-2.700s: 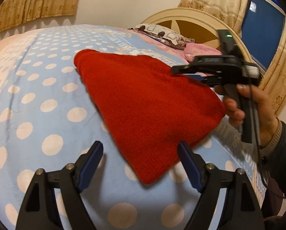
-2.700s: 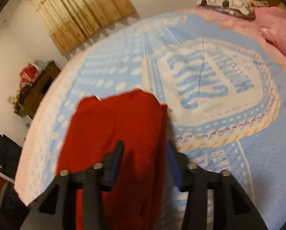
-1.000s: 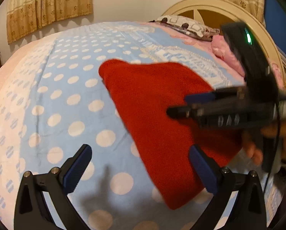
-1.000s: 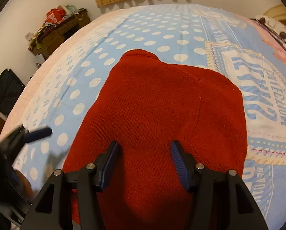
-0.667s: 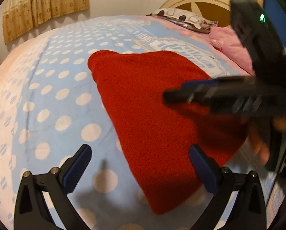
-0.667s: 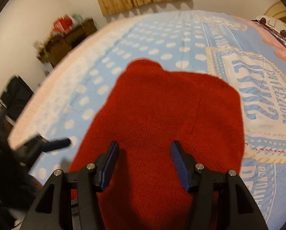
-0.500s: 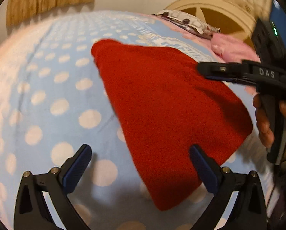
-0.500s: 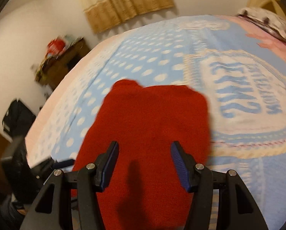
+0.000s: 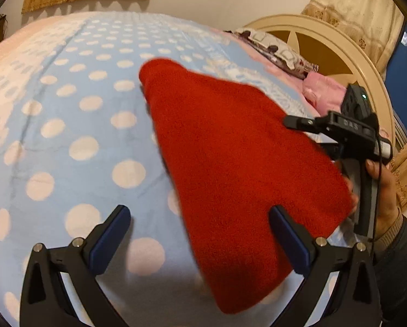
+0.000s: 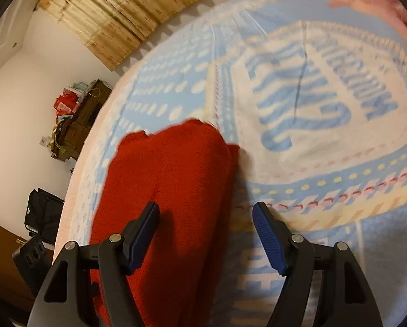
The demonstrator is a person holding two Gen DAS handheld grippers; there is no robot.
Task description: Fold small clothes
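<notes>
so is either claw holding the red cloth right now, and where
Nothing is held. The left claw and right claw both stand open over the red cloth, pads clear.

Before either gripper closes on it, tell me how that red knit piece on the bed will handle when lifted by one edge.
The red knit piece lies limp and flat on the bedspread, so it will likely drape and sag, not hold shape. Its fuzzy surface suggests it should not slip from the pads. It looks thin, so probably light.
</notes>
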